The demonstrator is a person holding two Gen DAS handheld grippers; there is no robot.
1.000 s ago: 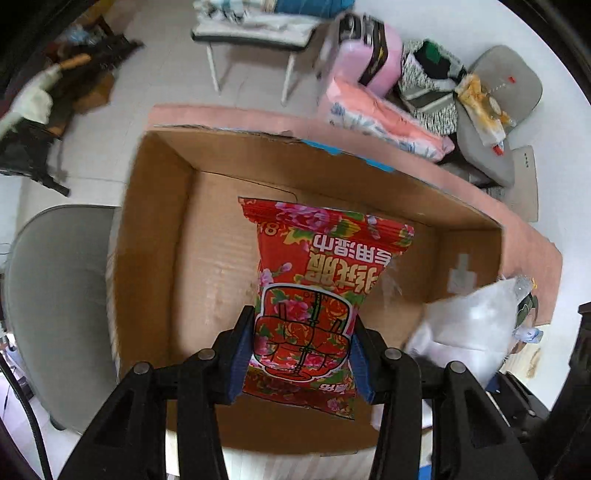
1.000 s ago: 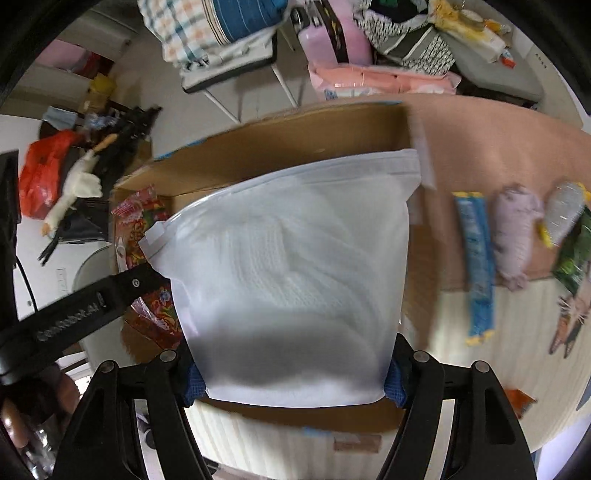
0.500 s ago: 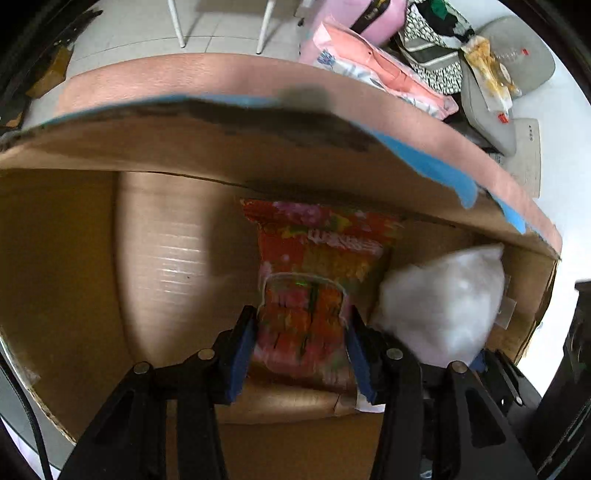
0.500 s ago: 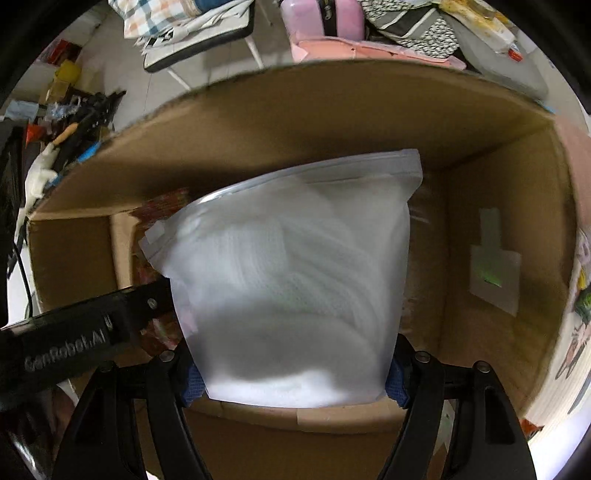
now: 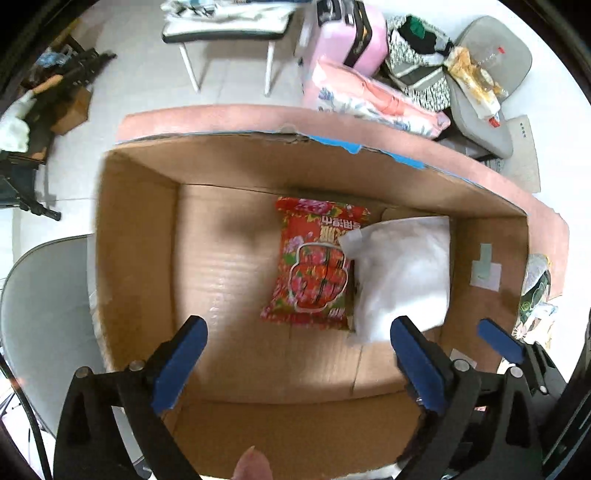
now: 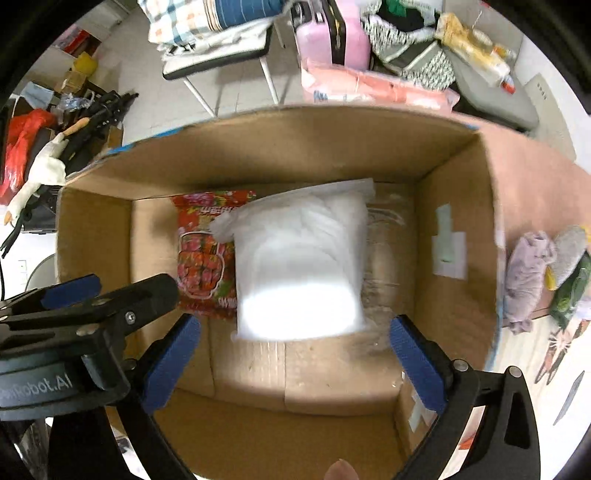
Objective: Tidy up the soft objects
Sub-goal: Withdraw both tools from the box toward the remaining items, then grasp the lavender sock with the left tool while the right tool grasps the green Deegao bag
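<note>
A red floral snack packet [image 5: 314, 264] printed with Chinese characters lies flat on the floor of an open cardboard box [image 5: 136, 236], and a white zip-top pouch [image 5: 400, 273] lies just beside it on the right, its corner overlapping the packet's edge. In the right wrist view the same pouch [image 6: 301, 262] covers the packet's [image 6: 205, 254] right side. The left tongs [image 5: 297, 360] hang over the box's near part with jaws spread wide and nothing between them; the right tongs [image 6: 295, 362] are likewise spread and empty, with the lettering "Robot.AI" readable on the other tool's body at lower left. A pale sticker [image 6: 448, 245] sits on the box's right wall. The box stands on a pinkish desk [image 6: 532, 177], where a lilac soft toy [image 6: 526, 273] and a green packet [image 6: 572, 291] lie just outside the right wall. Beyond are a pink suitcase [image 5: 347, 33] and a grey chair [image 5: 44, 314].
</note>
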